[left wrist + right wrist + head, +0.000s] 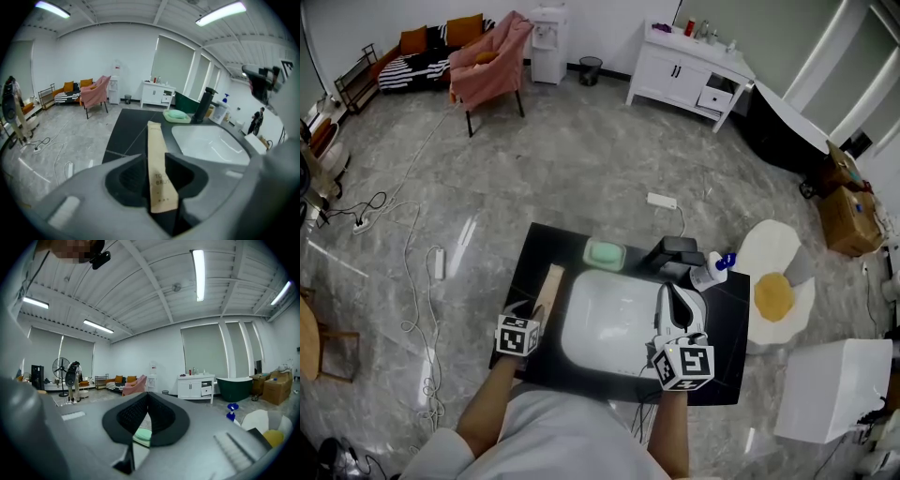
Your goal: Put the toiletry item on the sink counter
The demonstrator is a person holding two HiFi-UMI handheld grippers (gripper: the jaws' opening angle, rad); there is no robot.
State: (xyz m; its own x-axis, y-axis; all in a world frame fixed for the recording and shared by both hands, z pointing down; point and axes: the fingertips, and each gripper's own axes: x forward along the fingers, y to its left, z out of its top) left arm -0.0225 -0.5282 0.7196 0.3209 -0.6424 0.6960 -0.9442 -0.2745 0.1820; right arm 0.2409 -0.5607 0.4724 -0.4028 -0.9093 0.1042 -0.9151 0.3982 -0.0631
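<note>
The toiletry item is a long tan paper toothbrush packet (548, 286) lying on the black sink counter (534, 253), left of the white basin (609, 323). My left gripper (532, 311) sits at its near end. In the left gripper view the packet (158, 164) runs between the jaws of that gripper (153, 158), which stand open with gaps on both sides. My right gripper (672, 298) hovers over the basin's right rim, empty. Its pads meet at the tips (148, 394).
At the counter's back are a green soap dish (605, 253), a black faucet (675, 253) and a blue-pump bottle (712, 272). A round white stool with a yellow cushion (773, 295) and a white box (834, 389) stand to the right. Cables and power strips (438, 262) lie on the floor at left.
</note>
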